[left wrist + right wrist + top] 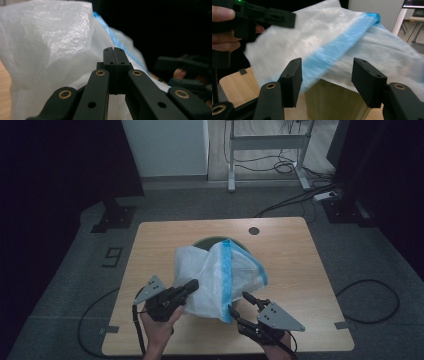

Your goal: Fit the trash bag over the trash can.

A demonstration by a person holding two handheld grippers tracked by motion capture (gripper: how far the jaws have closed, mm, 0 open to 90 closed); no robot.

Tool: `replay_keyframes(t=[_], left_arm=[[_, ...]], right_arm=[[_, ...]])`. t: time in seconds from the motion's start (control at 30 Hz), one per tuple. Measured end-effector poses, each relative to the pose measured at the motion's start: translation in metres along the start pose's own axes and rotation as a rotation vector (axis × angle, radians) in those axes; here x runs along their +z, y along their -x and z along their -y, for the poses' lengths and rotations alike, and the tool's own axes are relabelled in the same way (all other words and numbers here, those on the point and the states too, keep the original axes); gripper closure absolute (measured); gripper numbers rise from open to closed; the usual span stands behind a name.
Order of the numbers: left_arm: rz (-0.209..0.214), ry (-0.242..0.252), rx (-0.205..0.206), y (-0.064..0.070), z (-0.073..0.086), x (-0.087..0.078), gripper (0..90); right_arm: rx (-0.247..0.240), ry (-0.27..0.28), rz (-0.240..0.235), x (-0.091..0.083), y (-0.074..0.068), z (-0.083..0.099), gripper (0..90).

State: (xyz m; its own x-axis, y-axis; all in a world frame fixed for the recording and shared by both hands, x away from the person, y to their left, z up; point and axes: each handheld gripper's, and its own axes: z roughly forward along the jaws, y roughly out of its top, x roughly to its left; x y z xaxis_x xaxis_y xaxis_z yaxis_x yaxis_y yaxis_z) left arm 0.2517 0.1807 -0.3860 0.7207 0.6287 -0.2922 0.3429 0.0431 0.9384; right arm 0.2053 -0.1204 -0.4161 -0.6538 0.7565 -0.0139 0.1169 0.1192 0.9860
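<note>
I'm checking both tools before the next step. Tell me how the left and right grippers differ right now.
The left gripper has its fingers closed together against the white plastic bag with the blue band; the right gripper has its fingers spread wide, gripping nothing. In the high view, the left touches the bag's left side, the right sits by its lower right edge. Both are black and hand-held.

Grey carpet floor (60, 285), cables (372, 300), white desk frame (267, 142), dim light.

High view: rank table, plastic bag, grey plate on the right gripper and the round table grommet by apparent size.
Largest to smallest, as they look in the high view:
1. table
2. plastic bag
3. grey plate on the right gripper
4. round grommet

The plate sits nearer the camera, which may exaggerate its size, but the order holds.
</note>
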Motion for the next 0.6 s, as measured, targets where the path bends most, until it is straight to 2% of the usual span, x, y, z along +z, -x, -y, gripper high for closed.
replay_keyframes(t=[0.1,0.13,0.23,0.27,0.43,0.6], left_arm=[[0.016,0.028,-0.023,-0.003,0.000,-0.006,89.7],[0.034,0.047,-0.052,-0.007,0.001,-0.011,89.8],[0.044,0.058,-0.070,-0.010,0.003,-0.015,89.7],[0.059,0.066,-0.092,-0.013,0.005,-0.017,89.7],[0.068,0.071,-0.102,-0.017,0.010,-0.019,89.7],[0.109,0.083,-0.100,-0.019,0.020,-0.026,89.7]], right_arm=[[0.002,0.010,0.006,-0.004,0.003,-0.002,41.3],[0.005,0.010,0.008,-0.005,0.004,-0.002,41.4],[0.010,0.008,0.009,-0.004,0.006,-0.001,41.3],[0.016,0.003,0.008,-0.003,0.007,0.000,41.3],[0.022,-0.010,0.001,0.001,0.006,0.004,41.5],[0.024,-0.005,0.003,0.002,0.007,0.003,42.2]])
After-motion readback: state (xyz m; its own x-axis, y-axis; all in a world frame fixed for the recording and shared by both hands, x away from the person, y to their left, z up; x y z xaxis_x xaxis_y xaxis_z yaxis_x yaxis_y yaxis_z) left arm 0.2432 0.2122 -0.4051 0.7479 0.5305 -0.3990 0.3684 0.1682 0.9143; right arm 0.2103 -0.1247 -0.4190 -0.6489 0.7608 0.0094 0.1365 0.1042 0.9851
